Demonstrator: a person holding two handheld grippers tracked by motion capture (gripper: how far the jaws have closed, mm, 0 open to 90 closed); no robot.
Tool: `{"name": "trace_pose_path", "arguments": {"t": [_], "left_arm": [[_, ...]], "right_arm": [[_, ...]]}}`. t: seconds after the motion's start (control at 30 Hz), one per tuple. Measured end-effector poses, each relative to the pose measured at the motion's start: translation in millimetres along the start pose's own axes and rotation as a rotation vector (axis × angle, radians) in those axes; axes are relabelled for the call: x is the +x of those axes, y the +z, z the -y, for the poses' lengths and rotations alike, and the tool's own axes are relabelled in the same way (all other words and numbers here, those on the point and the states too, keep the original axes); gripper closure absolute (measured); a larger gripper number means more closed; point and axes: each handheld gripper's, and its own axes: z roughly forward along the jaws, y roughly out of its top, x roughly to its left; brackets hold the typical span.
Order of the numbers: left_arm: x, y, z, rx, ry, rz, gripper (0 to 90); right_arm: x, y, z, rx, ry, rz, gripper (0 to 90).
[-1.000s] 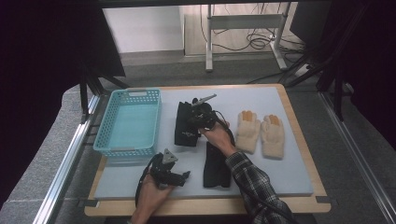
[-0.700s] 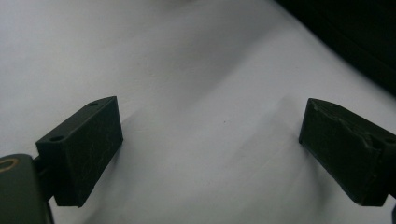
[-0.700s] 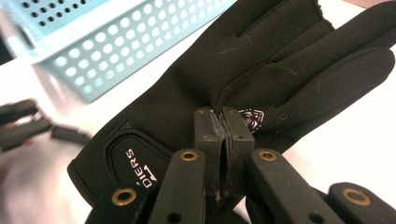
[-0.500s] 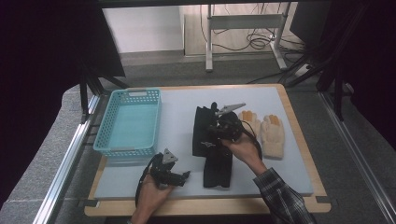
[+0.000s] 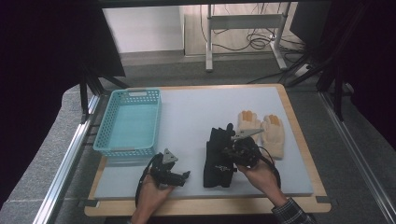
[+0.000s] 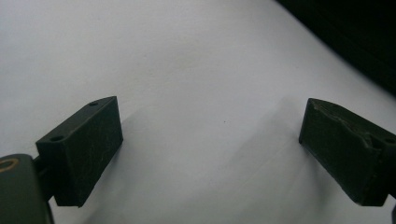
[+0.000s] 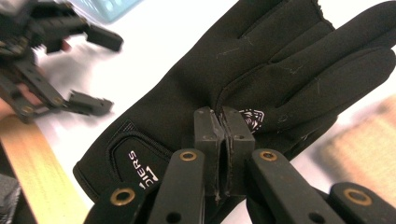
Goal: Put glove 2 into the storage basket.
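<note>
A black glove (image 5: 218, 156) (image 7: 261, 70) with white lettering at its cuff lies at the front middle of the pale mat (image 5: 187, 112), seemingly on top of a second black one. My right gripper (image 5: 229, 151) (image 7: 223, 121) is shut and pinches a fold of that glove's back near the knuckles. A pair of tan gloves (image 5: 261, 133) lies just right of it, fingers pointing away. My left gripper (image 5: 186, 176) (image 6: 210, 144) (image 7: 100, 72) rests on the mat left of the black glove, jaws wide open with bare mat between them.
A teal plastic basket (image 5: 137, 93) stands at the left of the mat. The mat lies on a wooden board (image 5: 303, 140) whose edge runs around it. Dark frame posts stand at both sides of the table.
My right gripper has travelled right and toward the front edge, taking the black glove from beside the basket to beside the tan gloves. The left gripper has stayed put.
</note>
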Motion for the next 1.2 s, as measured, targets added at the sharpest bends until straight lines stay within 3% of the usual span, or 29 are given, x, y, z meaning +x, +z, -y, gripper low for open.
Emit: {"name": "trace_pose_path", "arguments": {"t": [0.13, 0.23, 0.33, 0.43, 0.53, 0.67, 0.77, 0.83, 1.0, 1.2], "left_arm": [[0.2, -0.3, 0.0, 0.002, 0.003, 0.001, 6.4], [0.1, -0.2, 0.0, 0.001, 0.002, 0.001, 6.4], [0.0, -0.2, 0.1, 0.002, 0.000, 0.001, 6.4], [-0.2, -0.2, 0.1, 0.002, -0.003, 0.002, 6.4], [-0.1, -0.2, 0.1, 0.002, -0.001, 0.002, 6.4], [0.2, -0.5, 0.0, 0.003, -0.002, 0.004, 6.4], [-0.3, -1.1, 0.2, 0.004, -0.004, 0.002, 6.7], [-0.1, -2.2, 0.9, 0.007, -0.004, 0.005, 6.6], [3.3, -6.8, 5.6, 0.012, 0.012, 0.011, 6.4], [15.7, -12.3, 12.0, 0.029, -0.007, -0.008, 0.2]], "right_arm": [[-1.5, 21.9, 9.9, 0.027, 0.035, 0.021, 82.9], [-1.3, 33.4, 16.1, 0.030, 0.045, 0.021, 74.5], [-0.6, 30.0, 15.4, 0.008, 0.026, 0.024, 62.9], [-5.1, 17.9, 13.5, -0.025, -0.006, 0.040, 59.8], [-14.1, 9.0, 18.9, -0.043, -0.022, 0.056, 61.5], [-25.0, 2.6, 38.3, -0.053, -0.034, 0.026, 67.1], [-27.9, 3.3, 53.8, -0.032, -0.040, 0.010, 64.6], [-28.6, 4.0, 62.3, -0.035, -0.048, 0.022, 65.3], [-25.8, 8.9, 73.2, -0.029, -0.062, -0.033, 83.2], [-14.2, 22.0, 69.7, -0.024, -0.091, -0.055, 87.6]]}}
